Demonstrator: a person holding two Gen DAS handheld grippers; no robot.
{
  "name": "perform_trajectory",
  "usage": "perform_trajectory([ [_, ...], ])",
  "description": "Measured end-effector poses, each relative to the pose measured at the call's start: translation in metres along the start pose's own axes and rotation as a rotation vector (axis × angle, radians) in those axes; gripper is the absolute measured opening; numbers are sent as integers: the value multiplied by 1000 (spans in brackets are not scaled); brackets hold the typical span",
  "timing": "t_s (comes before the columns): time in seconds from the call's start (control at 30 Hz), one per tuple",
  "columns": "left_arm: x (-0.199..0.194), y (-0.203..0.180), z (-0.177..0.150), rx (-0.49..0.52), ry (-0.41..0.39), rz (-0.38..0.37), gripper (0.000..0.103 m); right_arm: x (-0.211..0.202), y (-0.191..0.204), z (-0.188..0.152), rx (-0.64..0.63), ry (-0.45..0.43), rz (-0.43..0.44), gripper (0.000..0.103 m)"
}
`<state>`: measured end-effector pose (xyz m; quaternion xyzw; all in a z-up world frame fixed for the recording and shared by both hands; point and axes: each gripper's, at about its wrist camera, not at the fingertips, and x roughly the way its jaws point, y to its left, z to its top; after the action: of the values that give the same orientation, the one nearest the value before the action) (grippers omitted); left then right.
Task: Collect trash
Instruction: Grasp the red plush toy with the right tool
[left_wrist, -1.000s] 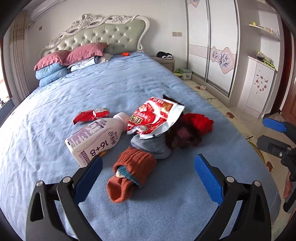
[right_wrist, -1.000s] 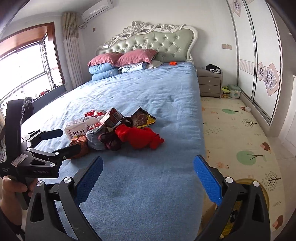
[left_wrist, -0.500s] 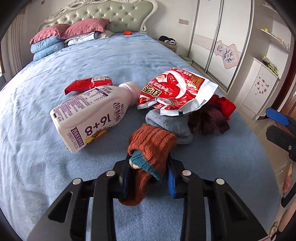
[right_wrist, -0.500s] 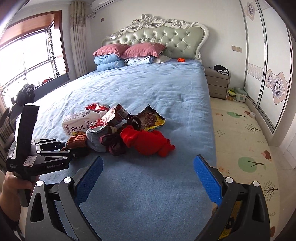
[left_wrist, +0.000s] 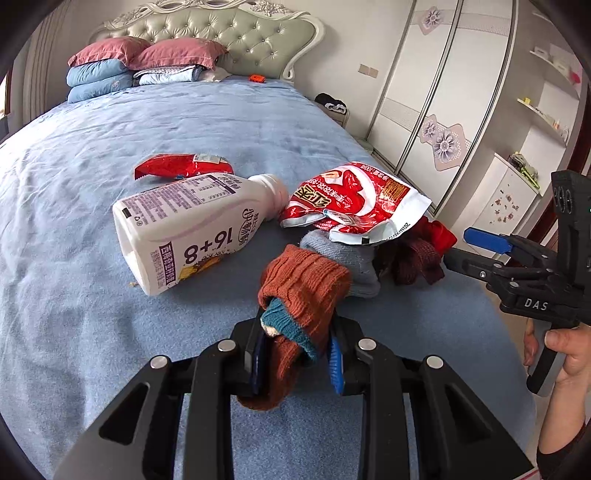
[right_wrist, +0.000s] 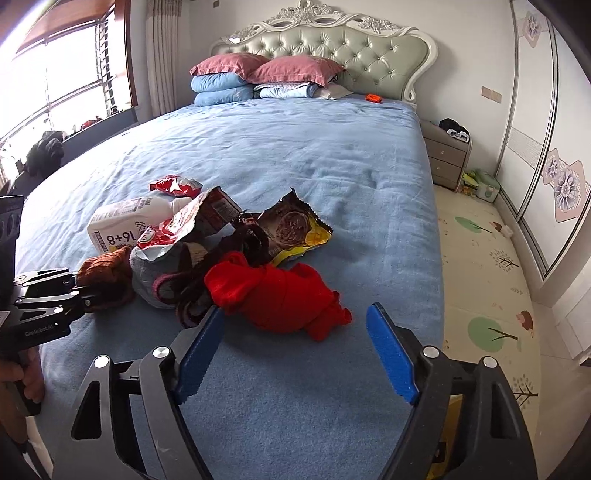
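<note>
On the blue bed (left_wrist: 229, 122) the trash and the clothes lie mixed in one heap, so I think I must take the socks away first to reach the wrappers cleanly. That is why my left gripper (left_wrist: 297, 356) is closed on the brown sock (left_wrist: 303, 284) – its two blue pads press the sock from both sides, and a teal cuff shows out of the sock's mouth. The sock's far end touches the grey sock (left_wrist: 343, 254); whether it is already lifted from the bed I cannot tell from this low view.

The trash itself is just beyond. The white bottle (left_wrist: 181, 229) lies on its side at the left, with its cap pointing to the red bag (left_wrist: 354, 199), which rests on top of the grey sock and the dark sock (left_wrist: 413, 254). A small red wrapper (left_wrist: 181, 168) lies behind the bottle, and in the right wrist view a brown and yellow wrapper (right_wrist: 295, 229) lies at the far side of the heap.

My right gripper (right_wrist: 295, 354) is wide open and holds nothing. It hangs over the near edge of the bed, with the red cloth (right_wrist: 277, 295) just ahead of its pads – not touching, I believe. It is placed well to take this cloth next.
</note>
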<state>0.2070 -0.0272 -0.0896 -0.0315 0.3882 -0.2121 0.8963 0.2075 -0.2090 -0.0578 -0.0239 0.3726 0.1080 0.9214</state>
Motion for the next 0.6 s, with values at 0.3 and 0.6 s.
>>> perform_trajectory([
  [0.3,2,-2,0,17,4,-3,34,31,0,8,-39,70,14,61],
  [0.6,-5,2,0,-4,-33,44,50,34,-1,9,-10,82,71,38],
])
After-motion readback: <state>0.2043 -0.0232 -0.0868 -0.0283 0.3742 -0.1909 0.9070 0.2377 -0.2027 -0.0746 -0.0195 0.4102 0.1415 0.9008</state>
